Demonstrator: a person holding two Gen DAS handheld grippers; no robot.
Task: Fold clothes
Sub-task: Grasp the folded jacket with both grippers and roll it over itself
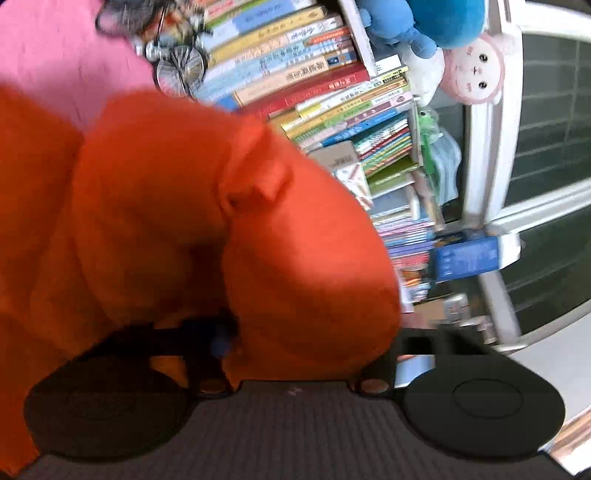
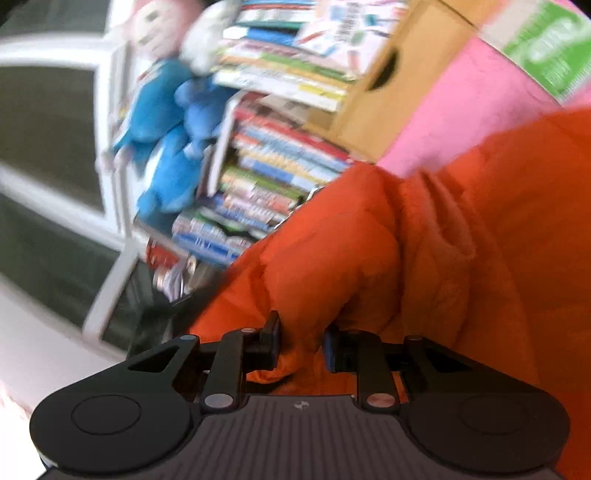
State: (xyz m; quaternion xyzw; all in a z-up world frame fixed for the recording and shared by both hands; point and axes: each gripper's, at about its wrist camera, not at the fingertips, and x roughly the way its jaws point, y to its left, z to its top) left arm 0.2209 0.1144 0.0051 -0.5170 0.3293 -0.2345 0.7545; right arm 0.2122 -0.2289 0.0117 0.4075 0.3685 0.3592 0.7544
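Observation:
An orange garment [image 1: 192, 206] fills the left and middle of the left wrist view, lifted and bunched over my left gripper [image 1: 295, 336]. Cloth hides most of both fingers there; only a dark left finger with a blue pad [image 1: 221, 343] shows against the fabric. In the right wrist view the same orange garment [image 2: 424, 258] hangs to the right. My right gripper [image 2: 301, 343] is shut on a thick fold of it, with cloth squeezed between the two black fingers [image 2: 271, 339]. Both views are tilted and blurred.
A pink surface [image 1: 55, 55] lies behind the garment. Shelves packed with books [image 1: 306, 85] stand close ahead, with blue and pink plush toys [image 1: 443, 33] beside them. There are also a white window frame [image 1: 484, 177], a blue box [image 1: 467, 258] and a cardboard box [image 2: 402, 70].

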